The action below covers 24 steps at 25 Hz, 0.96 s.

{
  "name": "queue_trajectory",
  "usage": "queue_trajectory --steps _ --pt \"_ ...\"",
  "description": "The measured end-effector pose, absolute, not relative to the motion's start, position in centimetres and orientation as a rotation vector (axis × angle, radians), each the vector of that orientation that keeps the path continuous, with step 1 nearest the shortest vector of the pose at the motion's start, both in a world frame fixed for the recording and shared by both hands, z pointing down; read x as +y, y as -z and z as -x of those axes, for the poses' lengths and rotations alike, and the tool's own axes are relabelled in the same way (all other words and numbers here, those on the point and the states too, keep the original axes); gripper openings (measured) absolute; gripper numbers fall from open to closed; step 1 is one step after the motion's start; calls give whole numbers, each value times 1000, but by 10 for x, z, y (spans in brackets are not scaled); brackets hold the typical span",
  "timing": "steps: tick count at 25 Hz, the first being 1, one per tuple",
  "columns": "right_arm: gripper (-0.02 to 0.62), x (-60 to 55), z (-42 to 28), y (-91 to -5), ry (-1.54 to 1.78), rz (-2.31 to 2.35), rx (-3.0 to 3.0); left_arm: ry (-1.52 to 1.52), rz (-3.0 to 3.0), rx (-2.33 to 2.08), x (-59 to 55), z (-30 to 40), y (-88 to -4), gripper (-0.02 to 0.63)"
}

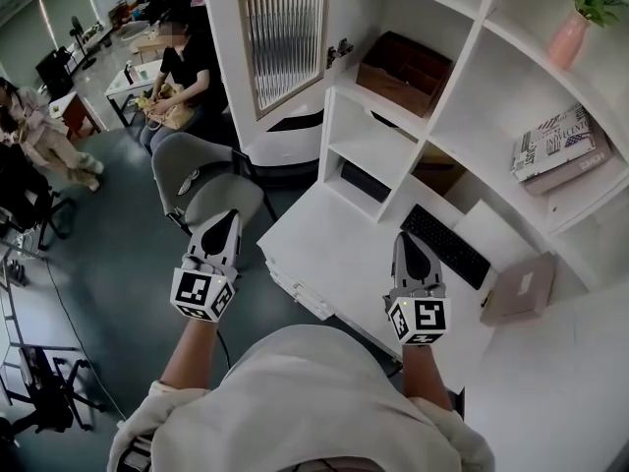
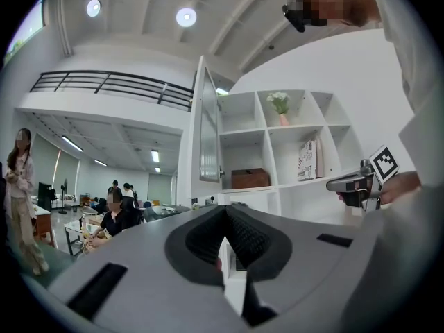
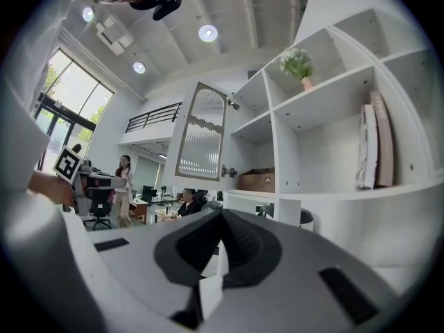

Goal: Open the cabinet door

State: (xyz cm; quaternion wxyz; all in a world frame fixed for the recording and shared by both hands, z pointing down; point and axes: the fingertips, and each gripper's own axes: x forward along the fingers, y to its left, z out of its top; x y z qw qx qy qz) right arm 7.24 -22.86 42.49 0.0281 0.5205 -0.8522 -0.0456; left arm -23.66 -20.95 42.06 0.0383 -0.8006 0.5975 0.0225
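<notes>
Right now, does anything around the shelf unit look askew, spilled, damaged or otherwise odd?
Nothing spilled or damaged. The cabinet door already stands swung wide open, while the left gripper and right gripper are both shut, empty and well short of it.

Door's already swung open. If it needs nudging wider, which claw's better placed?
Left, probably. The left claw is on the side of the open door; the right claw faces the shelves. Both are shut, holding nothing.

Grey tools [image 1: 228,216] [image 1: 406,239], black-white marker cubes [image 1: 203,295], beige sleeves [image 1: 149,413]
</notes>
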Motion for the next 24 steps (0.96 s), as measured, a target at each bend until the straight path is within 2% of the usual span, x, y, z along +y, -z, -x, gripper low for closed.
queue_trajectory --steps 24 --pt "3 -222 -71 -427 150 -1589 -2636 -53 2486 1794 -205 218 -427 0"
